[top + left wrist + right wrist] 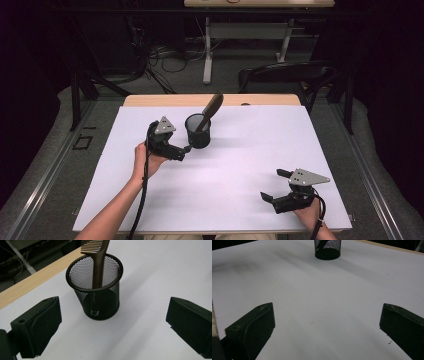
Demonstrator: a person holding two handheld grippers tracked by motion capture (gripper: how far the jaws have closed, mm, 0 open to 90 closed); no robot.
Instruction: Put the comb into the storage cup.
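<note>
Currently on the table: one black wire-mesh pen cup [198,131], upright on the white table sheet [240,165], toward the far edge and left of centre. In the left gripper view the cup [96,296] stands between and beyond the two jaws, touching neither.

Item inside the cup: one brown comb [210,111], handle down, toothed end up, leaning so that its top tilts away over the far-right rim. In the left gripper view the comb [98,265] rests against the far inner wall, its teeth cut off by the top of the frame.

Left gripper [186,149]: held just beside the cup on its left, tips pointing at the cup's base. Jaws spread wide, nothing between the pads; whether a tip touches the cup wall in the high view cannot be told. A grey three-cornered plate sits on top, and a cable trails back along the forearm.

Right gripper [274,185]: near the front right of the sheet, well apart from the cup, pointing left. Jaws wide apart and empty, with bare white sheet between them in the right gripper view, where the cup's base [327,252] shows far off at the top.

Beyond the sheet: a light wooden table edge [150,100].
</note>
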